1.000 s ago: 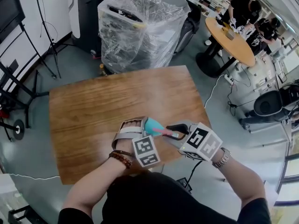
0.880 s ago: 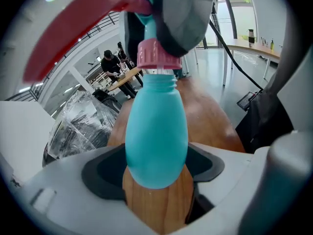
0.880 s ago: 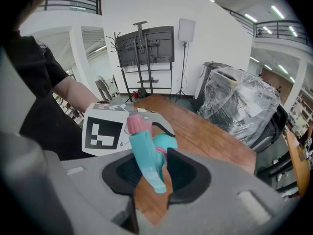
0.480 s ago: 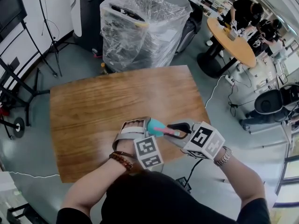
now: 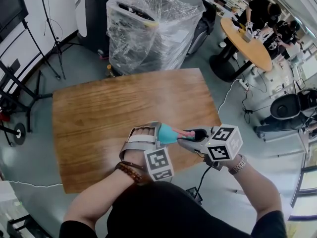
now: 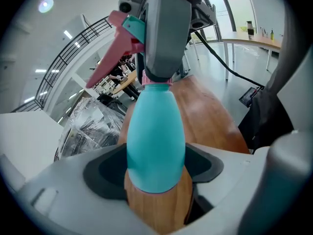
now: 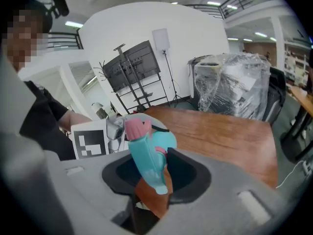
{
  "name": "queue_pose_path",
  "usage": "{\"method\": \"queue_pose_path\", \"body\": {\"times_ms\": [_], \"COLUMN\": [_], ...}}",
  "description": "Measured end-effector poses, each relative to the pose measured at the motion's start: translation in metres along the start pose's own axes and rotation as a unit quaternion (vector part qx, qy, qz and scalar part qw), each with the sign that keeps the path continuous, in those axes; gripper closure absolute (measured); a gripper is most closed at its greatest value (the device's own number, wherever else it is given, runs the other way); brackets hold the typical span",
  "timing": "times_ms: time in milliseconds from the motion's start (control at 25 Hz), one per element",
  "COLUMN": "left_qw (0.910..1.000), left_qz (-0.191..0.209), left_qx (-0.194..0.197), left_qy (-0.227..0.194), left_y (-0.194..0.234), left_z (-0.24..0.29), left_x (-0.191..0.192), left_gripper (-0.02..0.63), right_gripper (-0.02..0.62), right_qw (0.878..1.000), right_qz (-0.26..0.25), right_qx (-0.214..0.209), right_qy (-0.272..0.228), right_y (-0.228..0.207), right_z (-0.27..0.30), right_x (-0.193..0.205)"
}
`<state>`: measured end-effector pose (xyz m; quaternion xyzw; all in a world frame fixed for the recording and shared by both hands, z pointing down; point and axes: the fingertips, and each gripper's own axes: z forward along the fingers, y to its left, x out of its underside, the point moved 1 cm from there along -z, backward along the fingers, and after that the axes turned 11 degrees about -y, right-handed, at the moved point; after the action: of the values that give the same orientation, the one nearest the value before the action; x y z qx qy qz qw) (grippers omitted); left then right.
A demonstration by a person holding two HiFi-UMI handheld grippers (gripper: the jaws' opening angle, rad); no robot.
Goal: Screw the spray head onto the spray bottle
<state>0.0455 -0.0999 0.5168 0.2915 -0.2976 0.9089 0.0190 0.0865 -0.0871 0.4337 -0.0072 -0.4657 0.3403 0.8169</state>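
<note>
Your left gripper (image 6: 155,174) has its jaws standing wide, with the dark pads pressed on either side of the teal spray bottle (image 6: 155,136), clamped round its fat body. The bottle lies roughly level in the air over the near edge of the wooden table (image 5: 119,103), touching nothing but your two tools.

Your right gripper (image 7: 152,176) meets it from the other side. Its jaws are about half apart and clamped on the spray head (image 7: 146,155), whose teal stem runs down between the pads while its pink trigger (image 6: 110,58) sticks out to one side. The head sits right at the bottle's neck, where a pink collar shows against the teal. You cannot tell from any view how far it is threaded on.

In the head view the two grippers point at each other, nose to nose, with the bottle and head bridging the gap between them.
</note>
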Motion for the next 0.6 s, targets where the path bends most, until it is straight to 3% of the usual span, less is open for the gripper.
{"method": "queue_pose_path", "body": {"times_ms": [200,400,440,600], "left_qw": [0.9998,0.9993,0.9994,0.9994], "left_qz": [0.003,0.016,0.014,0.010], "left_qx": [-0.021,-0.032,-0.030,-0.032], "left_qy": [-0.005,0.004,0.005,0.002], "left_y": [0.005,0.009,0.008,0.010], "left_z": [-0.001,-0.001,-0.001,-0.002], "left_x": [-0.001,0.000,0.000,-0.002], "left_gripper": [0.229,0.229,0.229,0.229], "right_gripper": [0.474,0.474,0.474,0.474], "right_qw": [0.992,0.950,0.949,0.966], "right_qz": [0.117,0.299,0.304,0.246], "right_qx": [0.009,0.022,0.025,0.039], "right_qy": [-0.037,-0.085,-0.084,-0.073], "right_y": [-0.008,-0.015,-0.015,-0.018], "right_z": [-0.001,-0.002,-0.002,-0.004], "right_x": [-0.001,0.002,0.003,0.001]}}
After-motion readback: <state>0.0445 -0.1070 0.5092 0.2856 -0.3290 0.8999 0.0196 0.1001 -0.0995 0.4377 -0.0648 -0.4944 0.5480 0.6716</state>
